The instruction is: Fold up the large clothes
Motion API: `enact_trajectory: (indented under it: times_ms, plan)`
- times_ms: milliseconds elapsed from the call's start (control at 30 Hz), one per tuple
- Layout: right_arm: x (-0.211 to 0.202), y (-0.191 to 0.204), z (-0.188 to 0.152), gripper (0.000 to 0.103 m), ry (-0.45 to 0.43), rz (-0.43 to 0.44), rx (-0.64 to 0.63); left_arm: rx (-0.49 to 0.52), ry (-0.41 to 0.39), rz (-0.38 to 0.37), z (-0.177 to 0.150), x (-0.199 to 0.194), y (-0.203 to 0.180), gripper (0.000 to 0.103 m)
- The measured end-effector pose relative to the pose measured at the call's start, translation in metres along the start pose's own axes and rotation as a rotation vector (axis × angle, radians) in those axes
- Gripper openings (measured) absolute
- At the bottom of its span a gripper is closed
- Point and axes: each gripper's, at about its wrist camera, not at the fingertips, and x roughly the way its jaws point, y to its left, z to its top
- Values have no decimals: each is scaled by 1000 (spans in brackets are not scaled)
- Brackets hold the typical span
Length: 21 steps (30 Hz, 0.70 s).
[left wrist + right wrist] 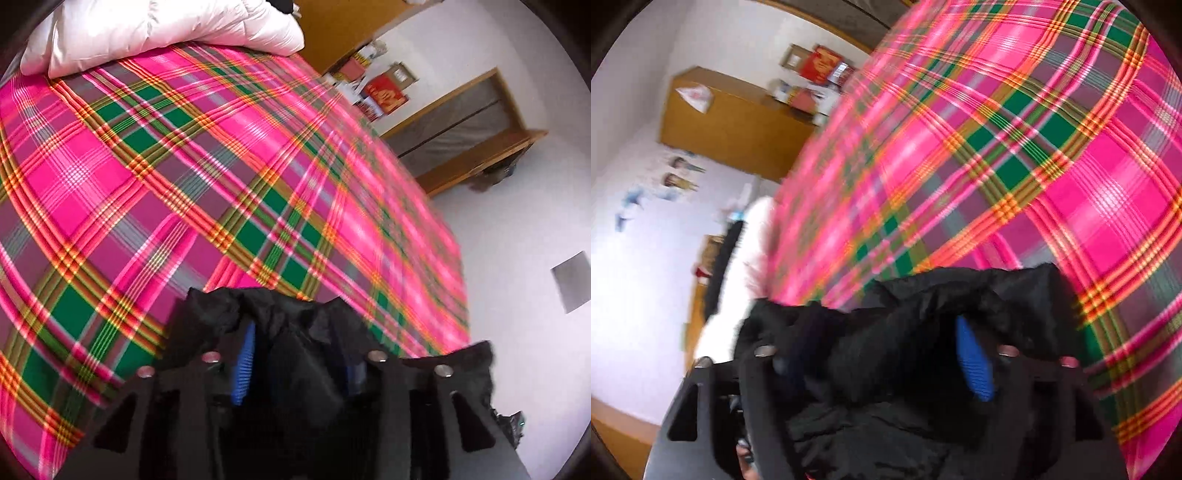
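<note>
A black garment (295, 325) is bunched between the blue-padded fingers of my left gripper (299, 354), which is shut on it above the pink plaid bed sheet (184, 166). In the right wrist view my right gripper (886, 354) is shut on another part of the same black garment (923, 306), held above the plaid sheet (1034, 147). The black fabric hides most of both grippers' fingers. Both views are blurred by motion.
A white puffy jacket or quilt (155, 33) lies at the far end of the bed. A wooden cabinet (731, 122) with boxes on top stands by the white wall. A wooden-framed door or window (461, 129) lies beyond the bed edge.
</note>
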Motion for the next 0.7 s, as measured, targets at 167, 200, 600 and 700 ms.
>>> enact_trajectory:
  times_ms: [167,200,600,700]
  plan:
    - [-17,13,-10,76,-85,-7,-53,-26,-53,-78,4,-21,0,63]
    - [-18,16,-12,76,-94,-23,-80,-13,-84,-81,6,-30,-2,64]
    - [8,33,-38,76,-45,-262,-413,341,6,86,-6,-20,-28,65]
    - [24,20,-28,76,9,-284,-408,347,76,153,-5,13,-15,65]
